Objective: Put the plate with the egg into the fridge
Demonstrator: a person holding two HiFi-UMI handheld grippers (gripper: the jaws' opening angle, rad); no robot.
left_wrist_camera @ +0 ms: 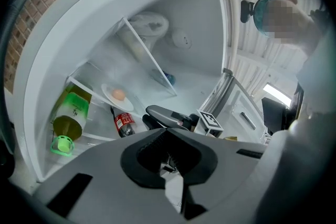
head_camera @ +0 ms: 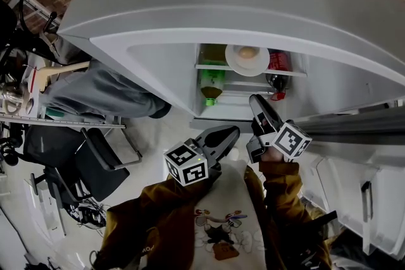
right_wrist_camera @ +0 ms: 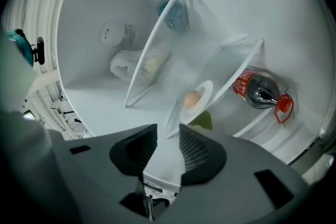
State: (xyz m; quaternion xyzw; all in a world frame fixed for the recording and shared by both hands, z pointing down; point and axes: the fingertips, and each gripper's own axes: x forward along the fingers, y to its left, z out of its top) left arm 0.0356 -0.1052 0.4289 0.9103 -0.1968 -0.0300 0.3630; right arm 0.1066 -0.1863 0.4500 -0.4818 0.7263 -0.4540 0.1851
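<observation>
**Head view: plate (head_camera: pixel 236 67) with egg (head_camera: pixel 247 52) sits on a shelf (head_camera: pixel 212 66) inside the open fridge (head_camera: pixel 168 73)**

Seen from above, the white plate rests flat on the glass shelf, well inside the compartment, with 1 brown egg lying near its middle; a red-labelled bottle (head_camera: pixel 277 66) lies just beside the plate at the right of the picture; a green bottle (head_camera: pixel 212 82) lies lower down, under the shelf's left end.

2 hand-held tools are raised in front of the opening, each carrying its marker cube (head_camera: pixel 187 163), with brown sleeves (head_camera: pixel 281 180) behind them; neither touches the plate.

The right gripper (right_wrist_camera: pixel 168 136) points into the compartment toward the plate but stands apart from it; in the right gripper view its 2 ribbed jaws are parted by a narrow gap, with nothing between them and only the white fridge floor showing through.

The left gripper (left_wrist_camera: pixel 167 132) is held lower and further back from the opening, to the left of the right one in the head view; in the left gripper view its jaw tips are pressed together, pinching nothing, and the right tool's dark jaws show just beyond them, with the plate and egg visible past those on the shelf.
</observation>
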